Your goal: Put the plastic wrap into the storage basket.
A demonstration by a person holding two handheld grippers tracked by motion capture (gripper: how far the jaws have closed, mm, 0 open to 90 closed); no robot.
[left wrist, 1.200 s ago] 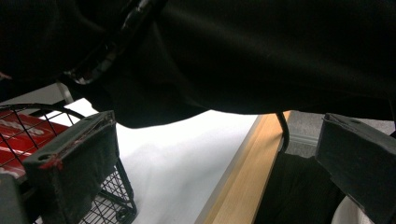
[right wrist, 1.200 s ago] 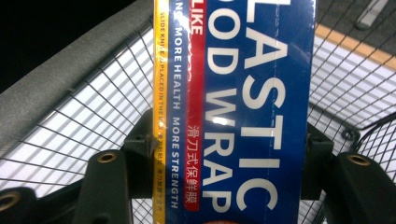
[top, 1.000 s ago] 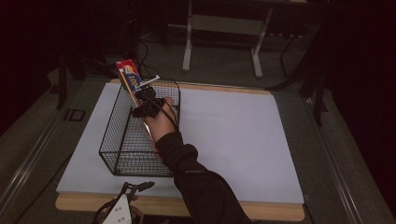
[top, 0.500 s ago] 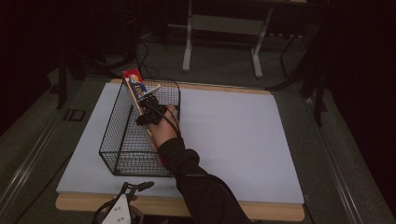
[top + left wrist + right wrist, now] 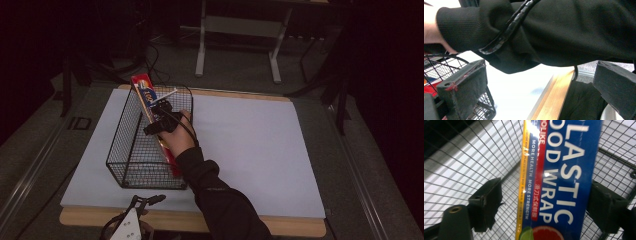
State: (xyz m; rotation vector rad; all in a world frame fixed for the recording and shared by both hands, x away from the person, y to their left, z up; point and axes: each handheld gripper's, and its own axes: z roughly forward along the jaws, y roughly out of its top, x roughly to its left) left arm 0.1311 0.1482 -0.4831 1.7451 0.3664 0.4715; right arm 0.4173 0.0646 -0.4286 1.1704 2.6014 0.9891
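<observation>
Plastic wrap box [image 5: 150, 107] lower end hidden behind right hand [image 5: 175, 137].

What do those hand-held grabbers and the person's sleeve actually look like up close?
The right gripper has two blocky black jaws with flat, scuffed pads. The left gripper has the same dark, felt-like pads, one with red smears along its edge; it carries a pale three-cornered plate. A glossy black ribbed cable runs along the person's black knitted sleeve.
</observation>
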